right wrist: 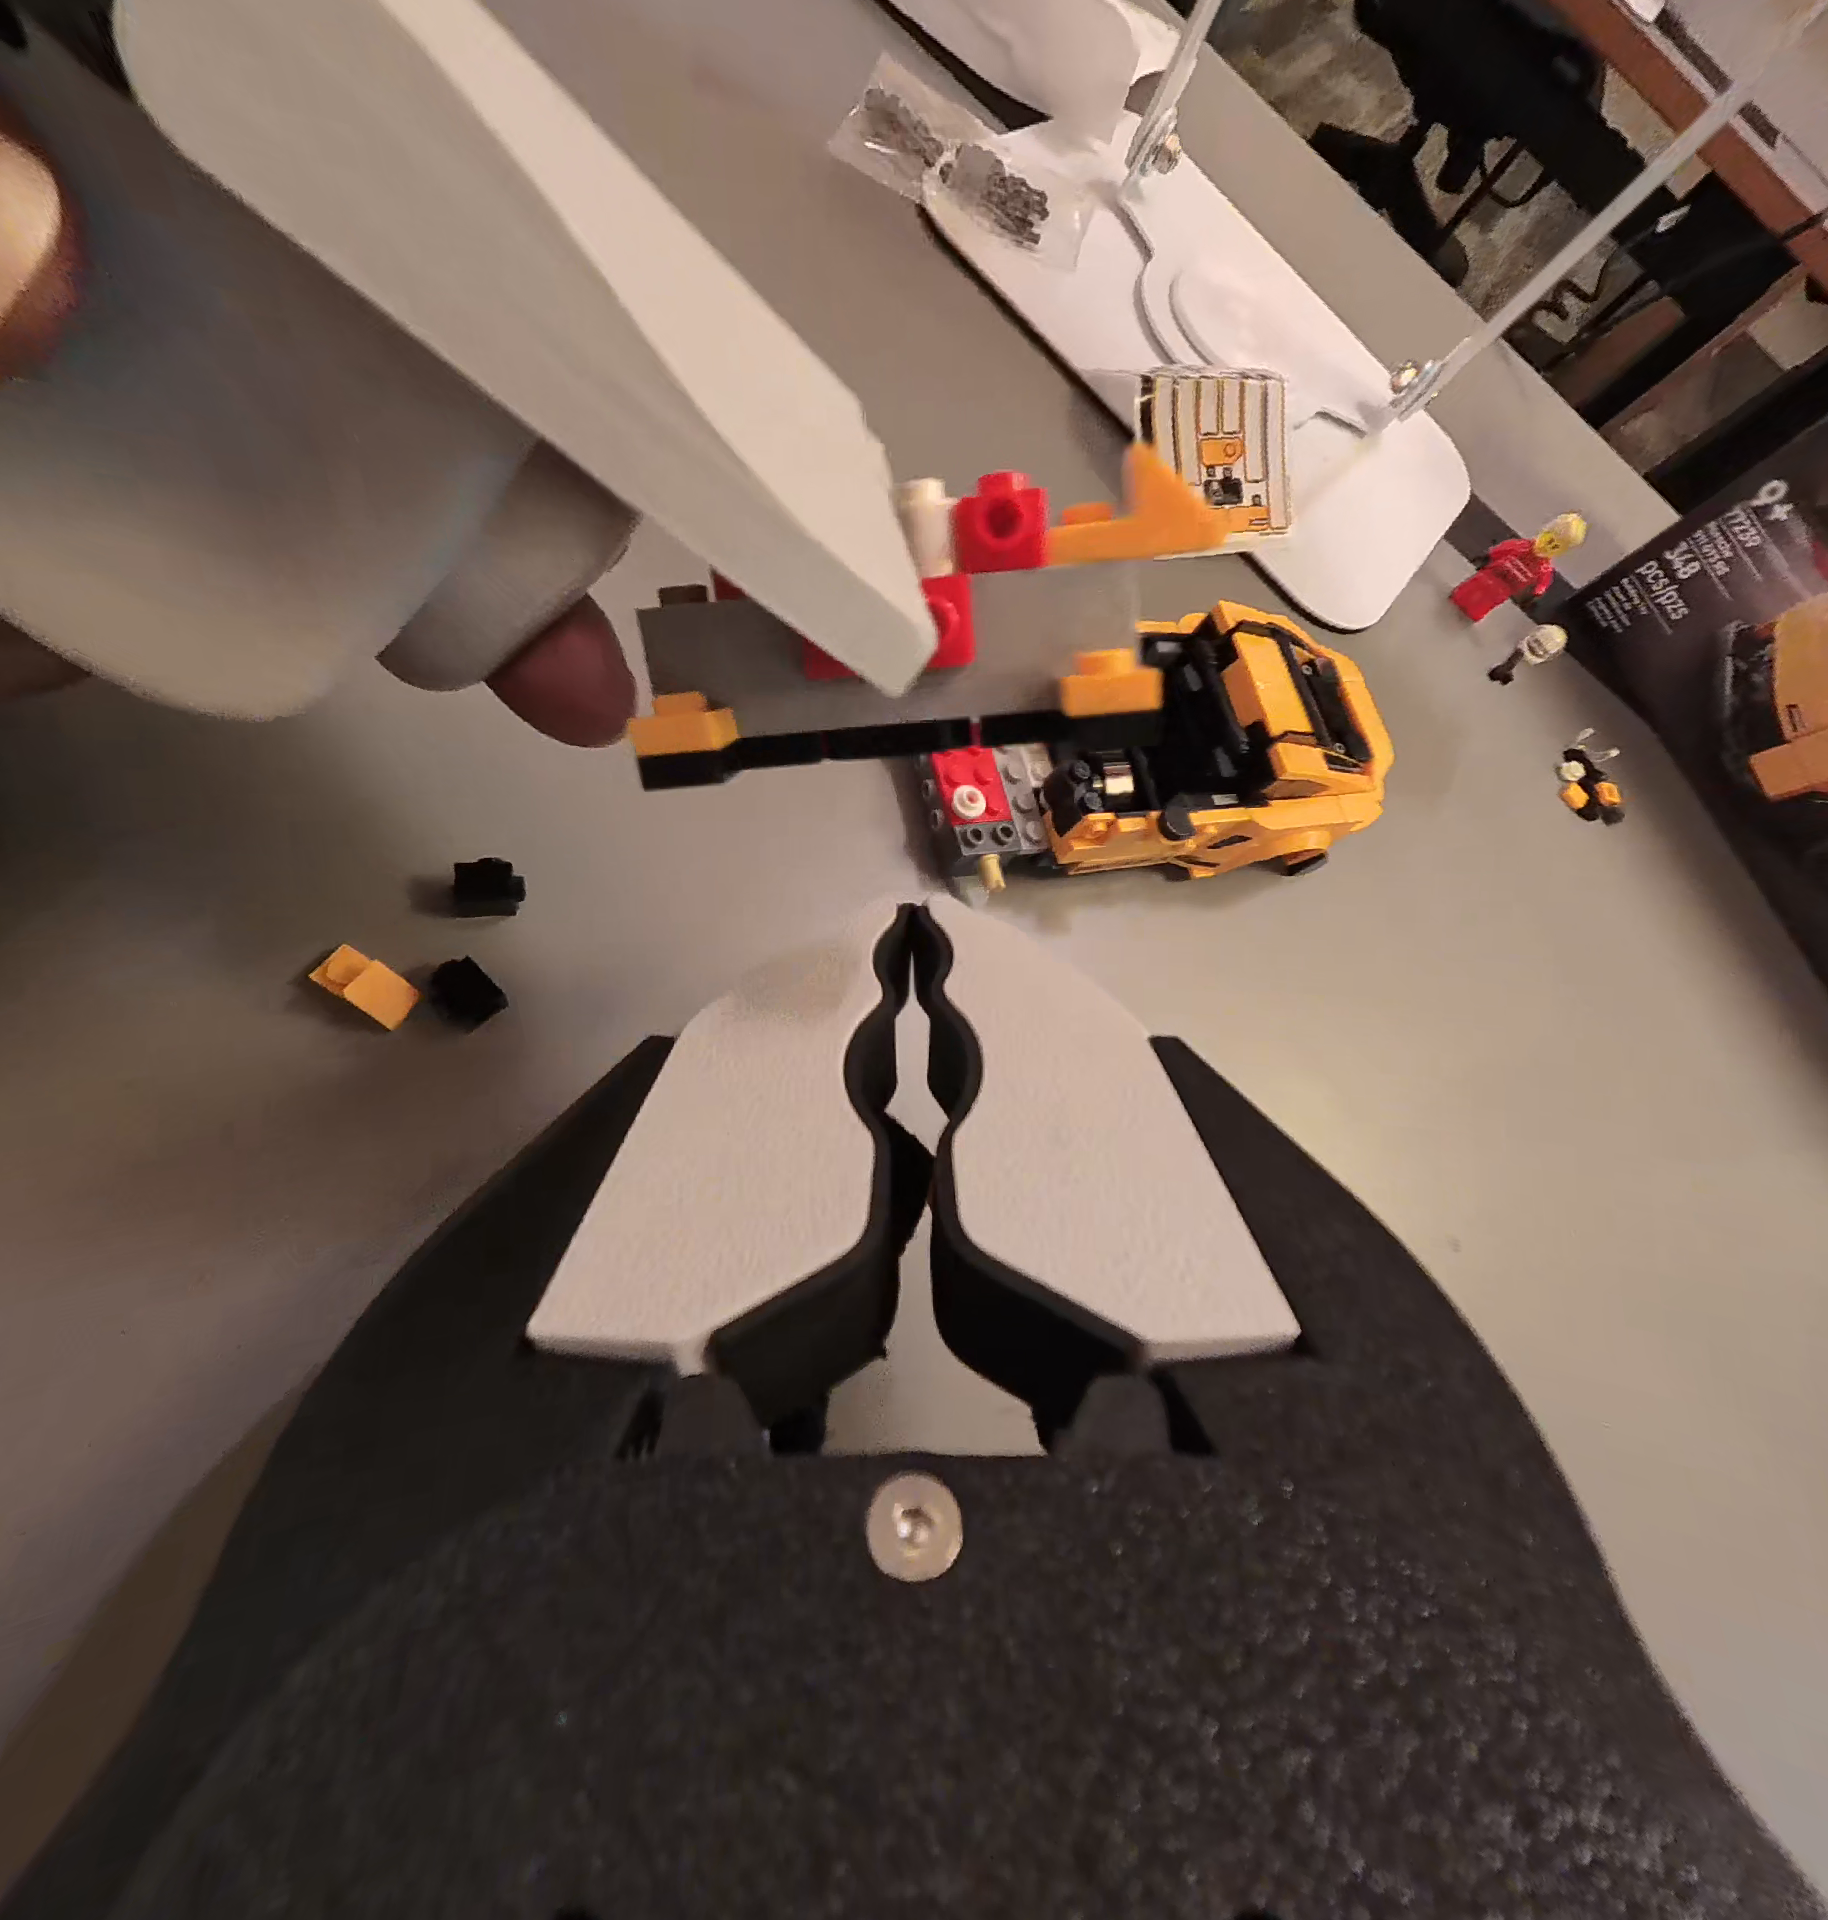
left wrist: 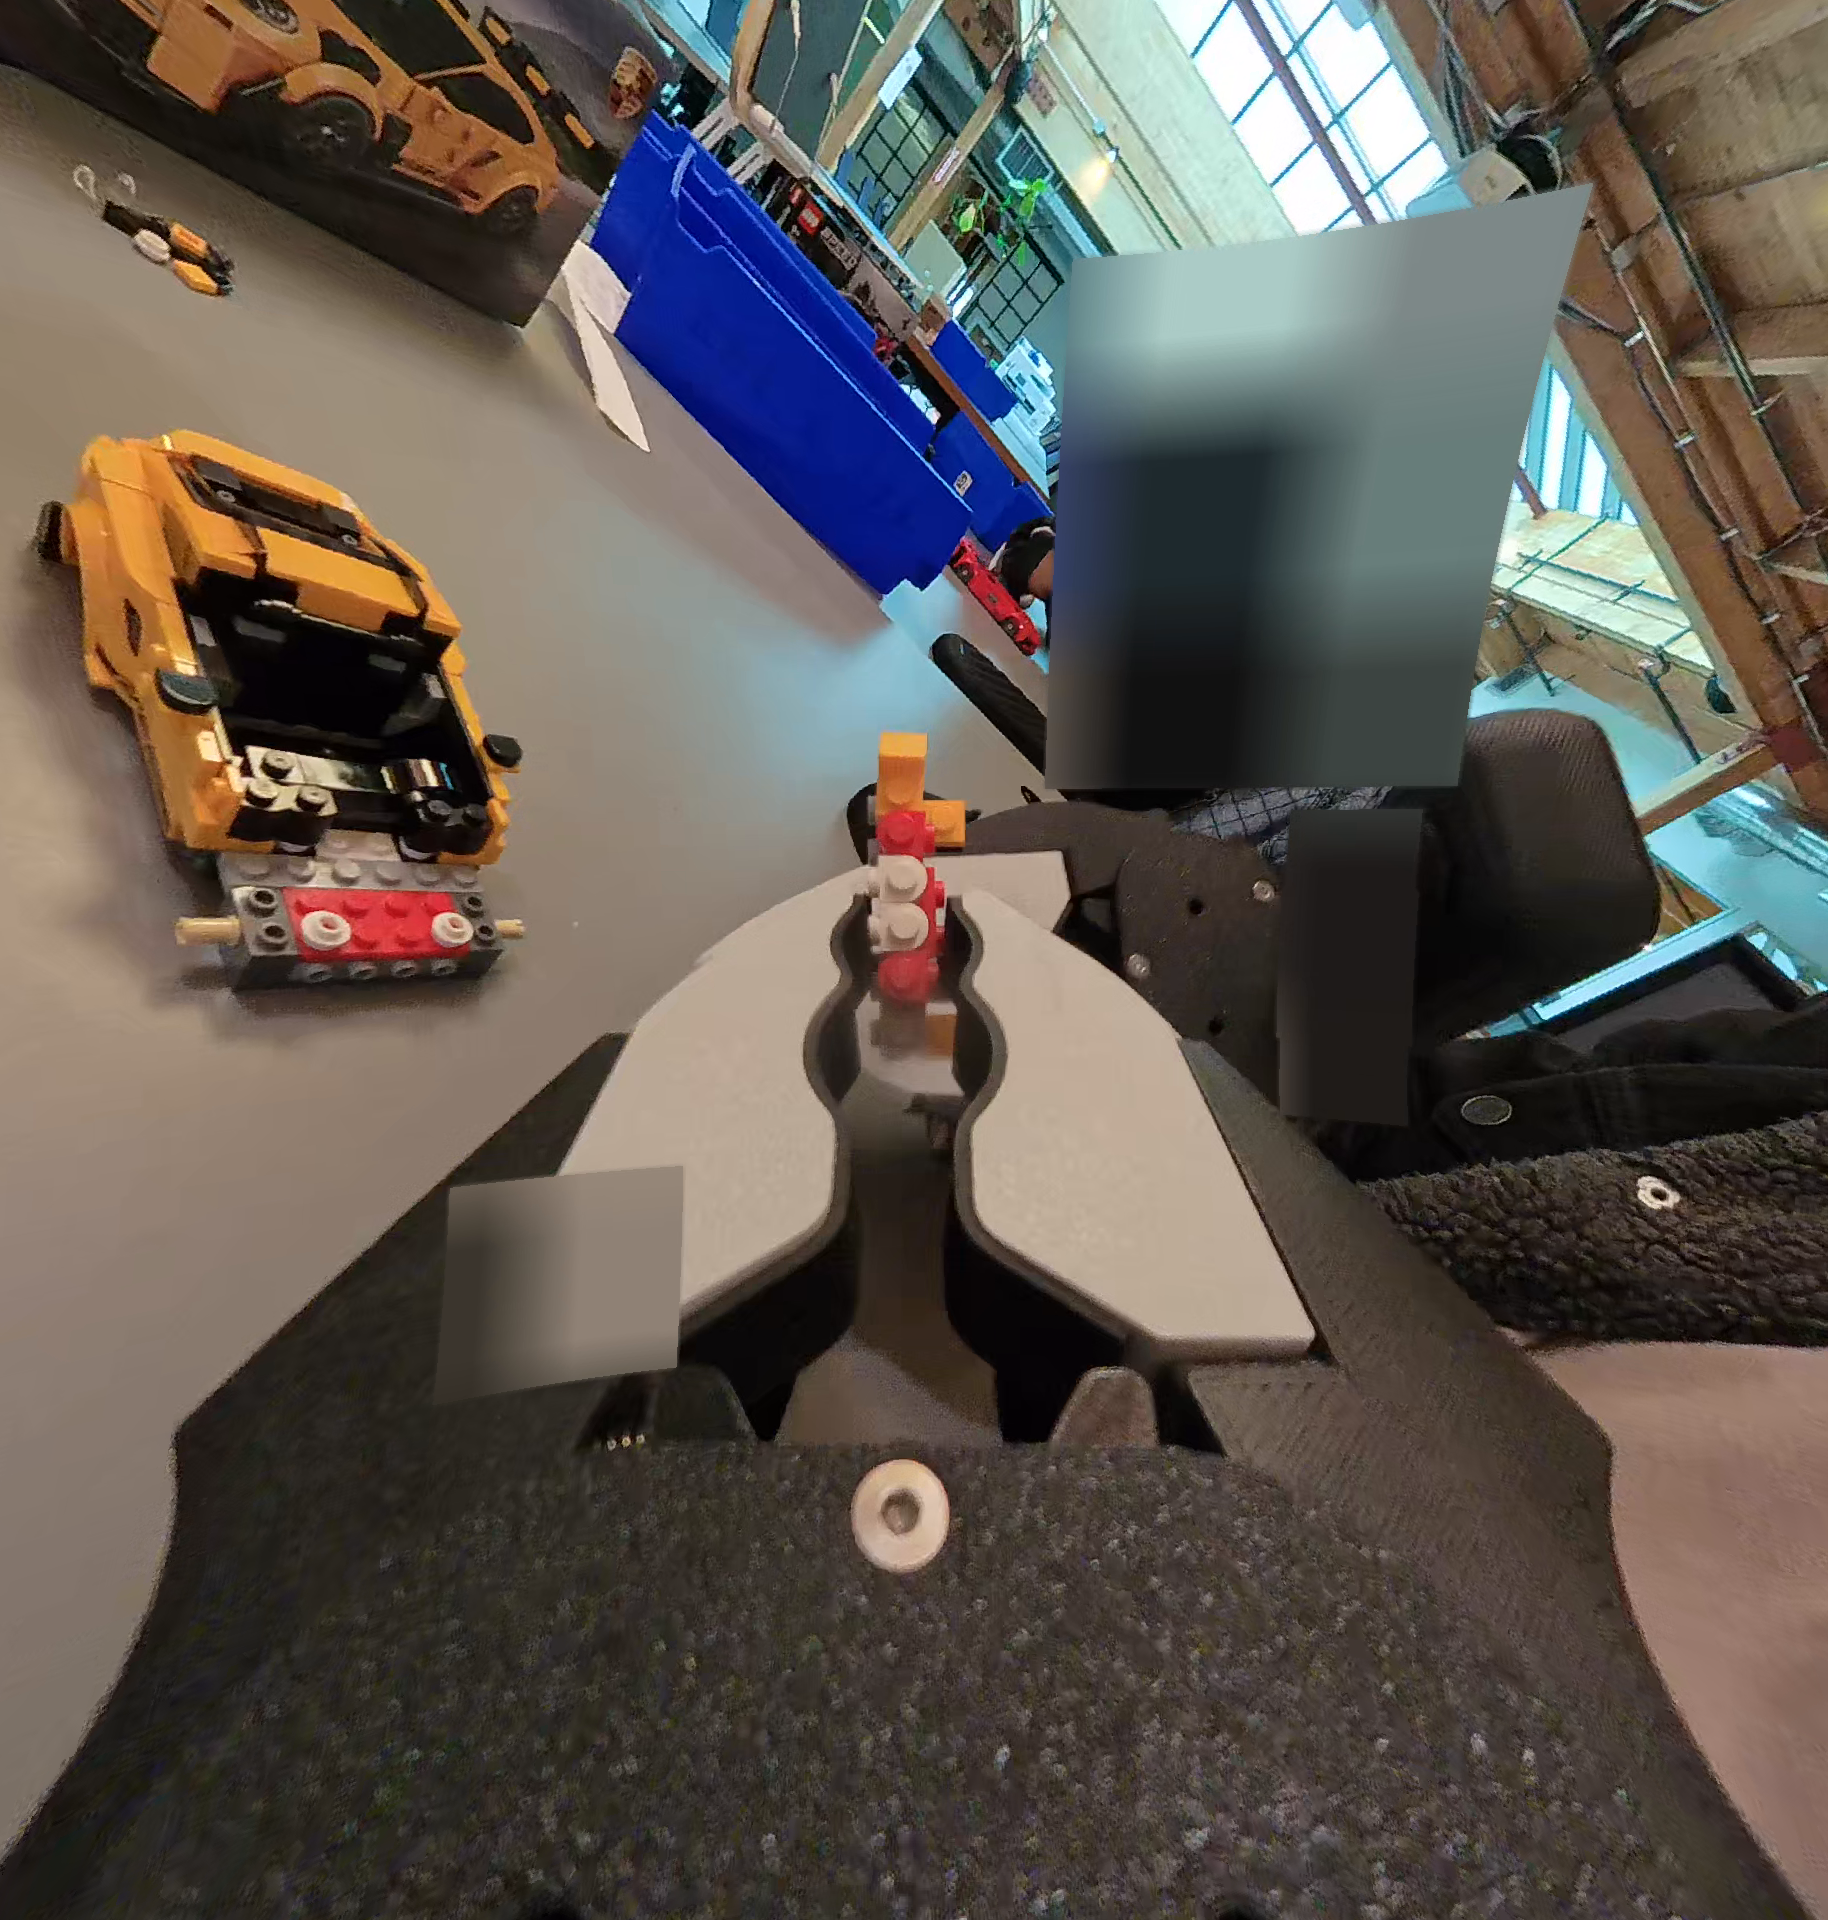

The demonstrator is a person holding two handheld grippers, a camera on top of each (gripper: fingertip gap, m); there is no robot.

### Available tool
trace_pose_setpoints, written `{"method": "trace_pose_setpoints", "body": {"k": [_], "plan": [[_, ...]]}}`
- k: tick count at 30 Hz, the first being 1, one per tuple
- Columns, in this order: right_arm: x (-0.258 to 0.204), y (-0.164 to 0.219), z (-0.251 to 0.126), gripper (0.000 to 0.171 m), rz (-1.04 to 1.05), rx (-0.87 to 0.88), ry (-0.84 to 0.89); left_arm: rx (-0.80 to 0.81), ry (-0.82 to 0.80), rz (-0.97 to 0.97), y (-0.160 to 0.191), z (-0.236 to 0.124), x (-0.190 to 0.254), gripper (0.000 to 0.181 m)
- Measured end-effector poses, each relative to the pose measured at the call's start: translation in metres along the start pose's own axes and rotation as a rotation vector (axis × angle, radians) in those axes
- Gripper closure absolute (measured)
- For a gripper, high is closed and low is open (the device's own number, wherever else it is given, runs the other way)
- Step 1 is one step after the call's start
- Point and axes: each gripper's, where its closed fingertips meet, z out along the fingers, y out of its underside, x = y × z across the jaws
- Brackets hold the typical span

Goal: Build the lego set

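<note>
Between the fingers of the left gripper [left wrist: 905,935] a red, white and orange brick sub-assembly [left wrist: 910,873] clamped above the grey table [left wrist: 629,623], right gripper [right wrist: 912,935] pressed together and empty, half-built orange Lego car [right wrist: 1190,758] just beyond it, loose black and orange bricks [right wrist: 411,977] to its left.

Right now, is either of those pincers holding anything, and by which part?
The left gripper clamps a lego piece by its red and white middle. The right gripper is shut on nothing.

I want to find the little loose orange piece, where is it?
In the right wrist view, the loose orange piece lies on the grey table at lower left, right beside a small black piece, left of the right gripper.
</note>
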Motion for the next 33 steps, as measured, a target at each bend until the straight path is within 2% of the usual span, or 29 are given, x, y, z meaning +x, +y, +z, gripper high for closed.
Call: {"method": "trace_pose_setpoints", "body": {"k": [8,15,33], "plan": [[0.003,0.004,0.005,0.171,-0.022,-0.022,0.018,-0.024,0.023,-0.004,0.008,0.008,0.011,0.168],[0.005,0.010,0.005,0.171,-0.050,-0.058,0.014,-0.043,0.125,-0.071,0.011,0.008,0.021,0.168],[0.015,0.018,-0.006,0.171,-0.156,-0.117,0.036,-0.106,0.175,0.013,0.022,0.009,0.029,0.169]]}}
